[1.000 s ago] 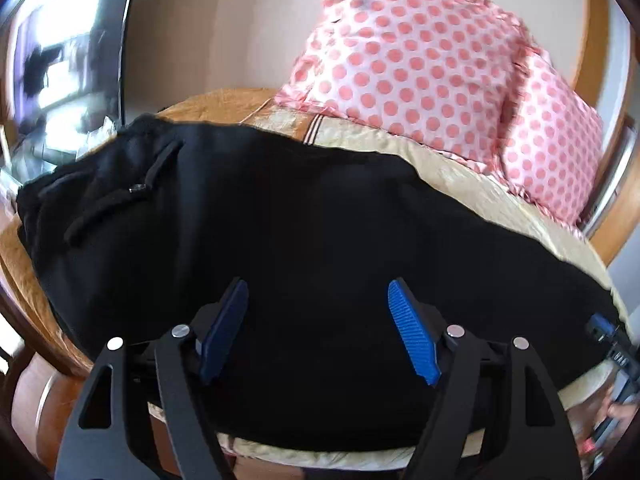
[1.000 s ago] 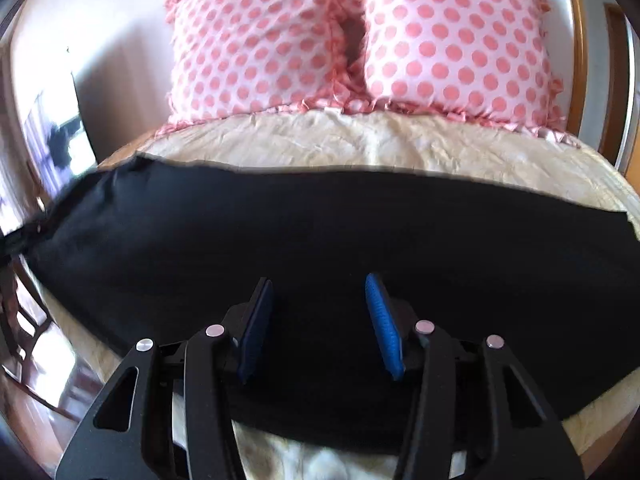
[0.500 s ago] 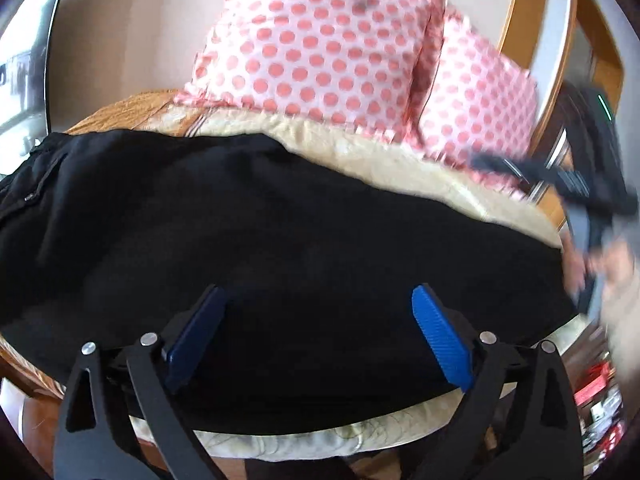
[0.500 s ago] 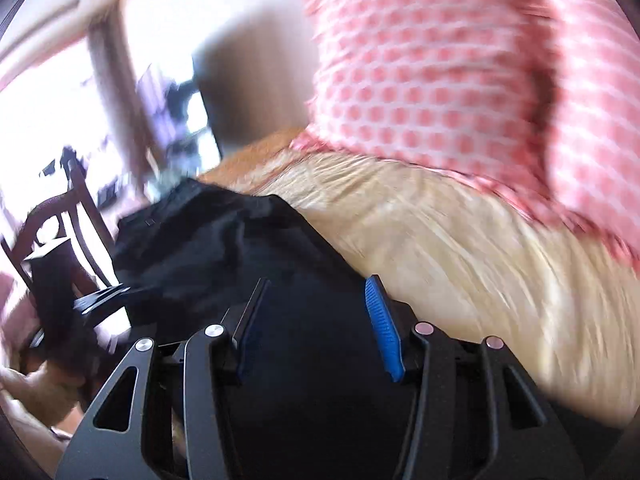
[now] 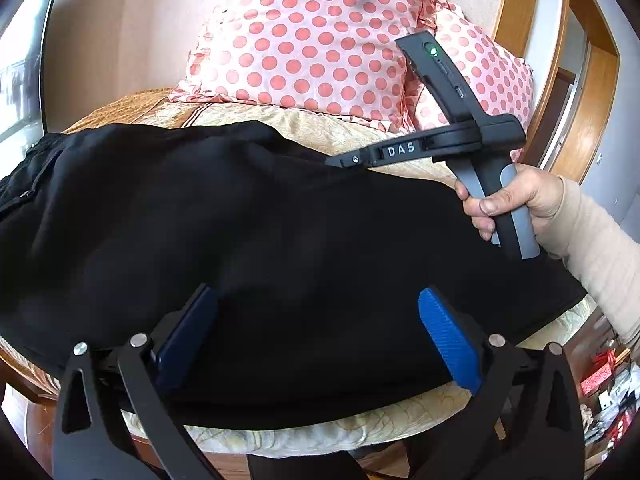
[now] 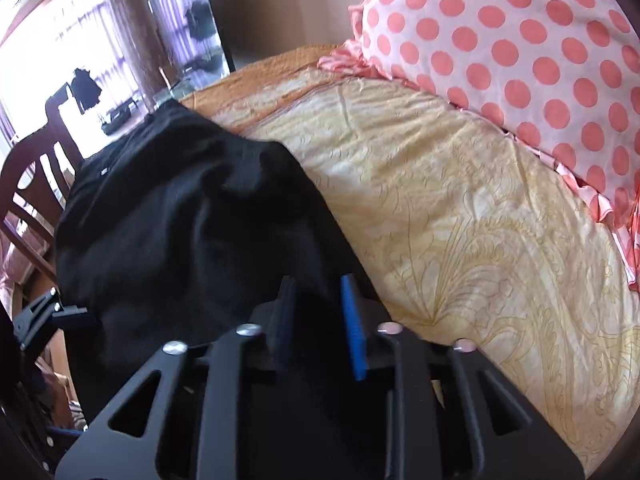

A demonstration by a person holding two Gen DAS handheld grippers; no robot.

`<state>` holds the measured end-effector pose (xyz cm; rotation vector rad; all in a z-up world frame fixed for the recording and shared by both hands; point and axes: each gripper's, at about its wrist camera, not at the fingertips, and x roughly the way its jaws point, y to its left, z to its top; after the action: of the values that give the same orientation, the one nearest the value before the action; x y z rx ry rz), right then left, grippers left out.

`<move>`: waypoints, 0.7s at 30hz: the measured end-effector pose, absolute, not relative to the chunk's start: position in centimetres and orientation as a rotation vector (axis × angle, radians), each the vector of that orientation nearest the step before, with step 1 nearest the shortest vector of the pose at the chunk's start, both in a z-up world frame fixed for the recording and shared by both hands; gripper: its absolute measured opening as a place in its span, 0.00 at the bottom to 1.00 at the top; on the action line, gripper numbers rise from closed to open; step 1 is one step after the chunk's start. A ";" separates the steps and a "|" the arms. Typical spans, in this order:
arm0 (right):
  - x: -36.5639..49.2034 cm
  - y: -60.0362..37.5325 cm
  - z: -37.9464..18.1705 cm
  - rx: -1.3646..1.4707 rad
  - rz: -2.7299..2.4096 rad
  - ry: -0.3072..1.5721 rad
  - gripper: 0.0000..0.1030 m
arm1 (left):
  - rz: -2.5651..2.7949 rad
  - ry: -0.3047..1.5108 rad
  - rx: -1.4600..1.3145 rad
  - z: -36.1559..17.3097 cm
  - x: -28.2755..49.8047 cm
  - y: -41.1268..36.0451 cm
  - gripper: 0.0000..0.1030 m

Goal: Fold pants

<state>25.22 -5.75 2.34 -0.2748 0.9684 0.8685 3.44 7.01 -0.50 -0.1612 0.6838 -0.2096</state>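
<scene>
Black pants [image 5: 260,232] lie lengthwise across the yellow bedspread [image 5: 320,128]; they also show in the right wrist view [image 6: 180,208]. My left gripper [image 5: 320,332] is open wide, hovering over the pants' near edge, holding nothing. My right gripper [image 6: 316,320] has its blue pads close together with black pants fabric between them, at the pants' far edge. In the left wrist view the right gripper [image 5: 340,160] reaches in from the right, held by a hand, its tip on the far edge of the pants.
Two pink polka-dot pillows [image 5: 312,40] lean at the head of the bed. A wooden chair [image 6: 28,184] and a window stand to the left. A wooden door frame [image 5: 592,80] is at the right. Red boxes [image 5: 600,372] lie on the floor.
My right gripper swung left over to the pants' far edge and closed on the fabric. My left gripper opened wider and shifted right along the near edge.
</scene>
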 end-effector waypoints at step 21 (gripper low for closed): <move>17.9 -25.6 4.4 -0.254 0.248 0.828 0.55 | -0.179 0.703 -0.054 -0.6 4.1 6.0 0.98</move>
<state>17.90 -25.65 4.35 -0.2538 0.8276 0.2478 4.13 6.02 -0.58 -0.0541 0.7029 -0.1794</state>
